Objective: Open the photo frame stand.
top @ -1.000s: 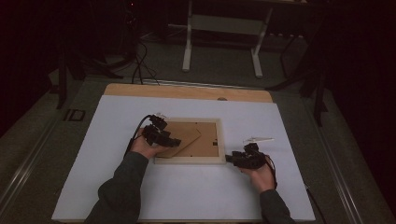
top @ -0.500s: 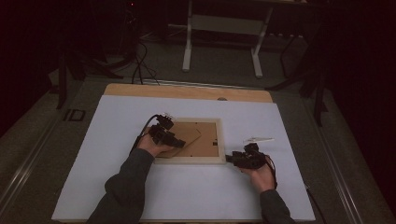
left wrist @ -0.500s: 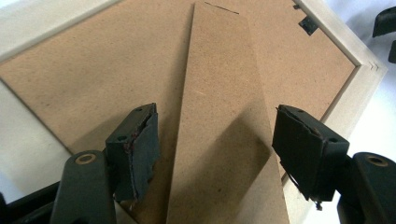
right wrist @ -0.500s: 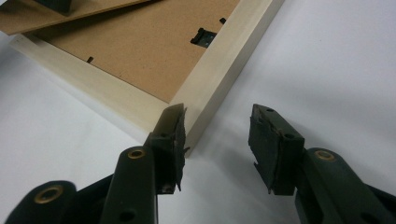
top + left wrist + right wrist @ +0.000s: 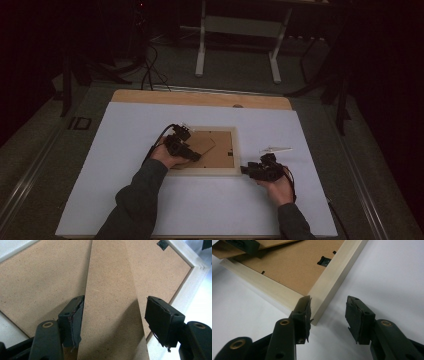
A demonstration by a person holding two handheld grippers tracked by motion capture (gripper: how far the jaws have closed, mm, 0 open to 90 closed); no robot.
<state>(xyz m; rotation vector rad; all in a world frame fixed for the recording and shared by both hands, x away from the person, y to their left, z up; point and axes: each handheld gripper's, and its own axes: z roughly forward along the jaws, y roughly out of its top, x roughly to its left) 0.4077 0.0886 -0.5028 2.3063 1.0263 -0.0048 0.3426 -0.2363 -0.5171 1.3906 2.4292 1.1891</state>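
A pale wooden picture frame [image 5: 210, 171] lies face down on the white table, its brown backing board [image 5: 222, 150] up. My left gripper [image 5: 196, 157] hovers over the frame's left half. Its jaws stand open on either side of the brown fold-out stand strip [image 5: 110, 302]; the left pad [image 5: 75, 317] is at the strip's edge. My right gripper [image 5: 243, 170] sits at the frame's near right corner [image 5: 324, 297], open, with the corner just ahead of its left fingertip [image 5: 305, 312]. The backing board [image 5: 294, 267] carries a small black clip [image 5: 323, 261].
A small see-through piece [image 5: 275, 149] lies on the white table cover [image 5: 125, 200] to the right of the frame. A wooden strip [image 5: 200, 97] runs along the table's far edge. Beyond it stand dark floor, cables and a stand's white legs [image 5: 201, 55].
My left gripper has moved right, from the frame's left edge onto the backing board over the stand strip. The right gripper has barely moved.
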